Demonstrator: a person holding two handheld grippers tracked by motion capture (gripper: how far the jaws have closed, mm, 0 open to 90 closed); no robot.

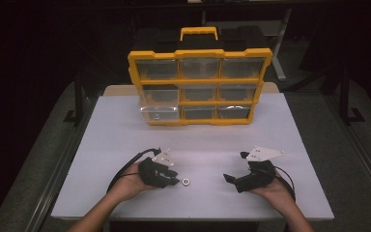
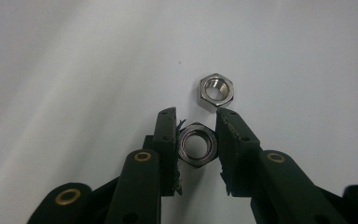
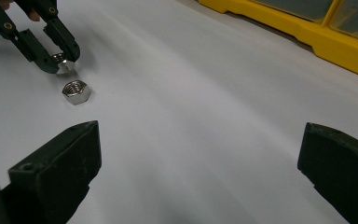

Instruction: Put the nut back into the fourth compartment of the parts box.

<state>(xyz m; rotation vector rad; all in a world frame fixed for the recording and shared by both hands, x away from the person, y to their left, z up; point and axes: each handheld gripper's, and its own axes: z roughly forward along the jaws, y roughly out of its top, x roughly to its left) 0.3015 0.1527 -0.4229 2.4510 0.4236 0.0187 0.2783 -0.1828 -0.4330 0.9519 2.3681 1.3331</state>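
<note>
left gripper (image 2: 196,135) clamps one nut (image 2: 196,144), half hiding its flats

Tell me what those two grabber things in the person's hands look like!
Both the left gripper and the right gripper are black, each with two flat black jaws joined by brass-coloured rivets. A pale three-cornered plate sits on top of each, and a black cable loops away behind. The person's forearms are bare, with no sleeves showing.
</note>
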